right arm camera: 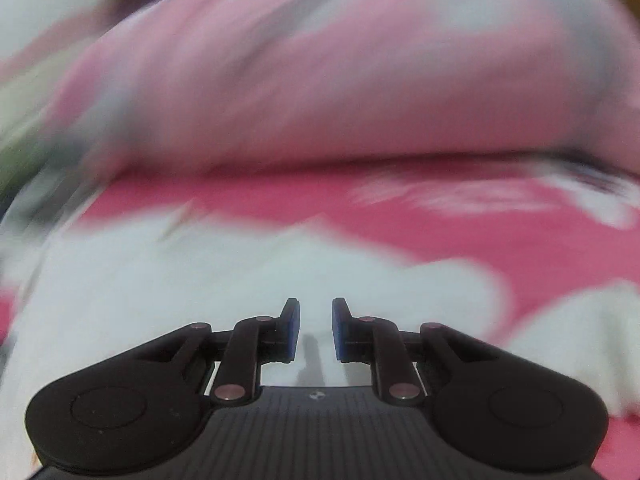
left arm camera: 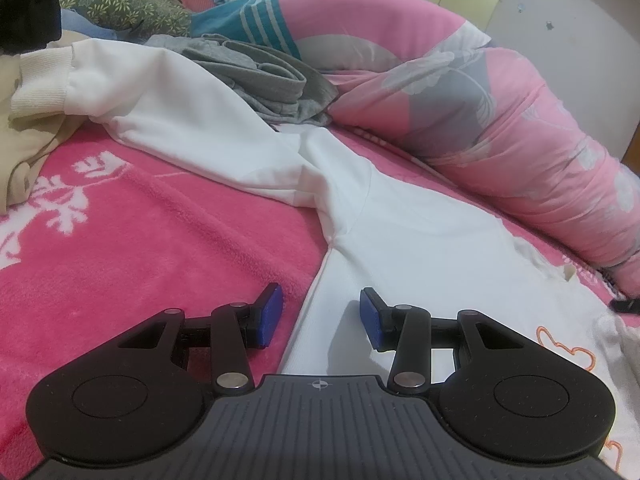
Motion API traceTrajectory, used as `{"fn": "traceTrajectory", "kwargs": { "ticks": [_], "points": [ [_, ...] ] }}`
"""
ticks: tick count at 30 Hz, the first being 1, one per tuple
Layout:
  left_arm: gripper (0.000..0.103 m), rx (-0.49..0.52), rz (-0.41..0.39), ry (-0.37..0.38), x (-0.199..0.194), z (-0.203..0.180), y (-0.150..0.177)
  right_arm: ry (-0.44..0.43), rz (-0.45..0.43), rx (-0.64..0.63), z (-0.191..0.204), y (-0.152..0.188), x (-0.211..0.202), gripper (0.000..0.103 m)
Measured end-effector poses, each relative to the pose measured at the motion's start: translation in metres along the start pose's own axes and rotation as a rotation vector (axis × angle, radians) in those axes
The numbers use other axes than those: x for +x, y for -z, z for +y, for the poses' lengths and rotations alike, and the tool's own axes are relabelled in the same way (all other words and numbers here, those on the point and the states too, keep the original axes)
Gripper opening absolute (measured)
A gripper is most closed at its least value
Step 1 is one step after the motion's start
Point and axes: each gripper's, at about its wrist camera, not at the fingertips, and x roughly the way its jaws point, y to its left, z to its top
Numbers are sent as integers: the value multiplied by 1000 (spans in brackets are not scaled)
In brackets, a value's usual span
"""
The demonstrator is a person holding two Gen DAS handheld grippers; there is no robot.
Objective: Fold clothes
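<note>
Left tool (left arm camera: 320, 316) spread wide over smooth white sweatshirt (left arm camera: 400, 216) on fuzzy pink blanket (left arm camera: 160, 248). Right tool (right arm camera: 316, 330) parted, empty; view blurred.

bed w/ pink blanket (left arm camera: 140, 240): white garment (left arm camera: 400, 220), grey clothes (left arm camera: 260, 76), pink quilt (left arm camera: 520, 140).

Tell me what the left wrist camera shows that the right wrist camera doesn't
Only the left wrist view shows the white sweatshirt's sleeve stretched out, a crumpled grey garment, a beige garment, and the left hand-held gripper, open over the sweatshirt's side edge. Only the right wrist view shows the right hand-held gripper, with a narrower gap and nothing visibly between its pads; this view is heavily motion-blurred. Both share the white sweatshirt, the pink blanket under it and the rolled pink quilt behind.
</note>
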Motion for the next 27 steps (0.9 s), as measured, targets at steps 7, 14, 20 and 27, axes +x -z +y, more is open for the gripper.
{"fn": "traceTrajectory", "kwargs": {
  "ticks": [7,14,20,27],
  "points": [
    [43,-49,4,25,-4,9,-3,302,112,-54,3,12,19,18],
    [43,-237,-17,20,-20,47,-20,503,-34,-215,108,-47,-55,21],
    [42,-458,-96,-124,-43,117,-34,65,-331,-799,347,-62,-100,39],
    [35,-566,-192,-164,-66,158,-40,-197,-410,-1121,534,-49,-32,38]
  ]
}}
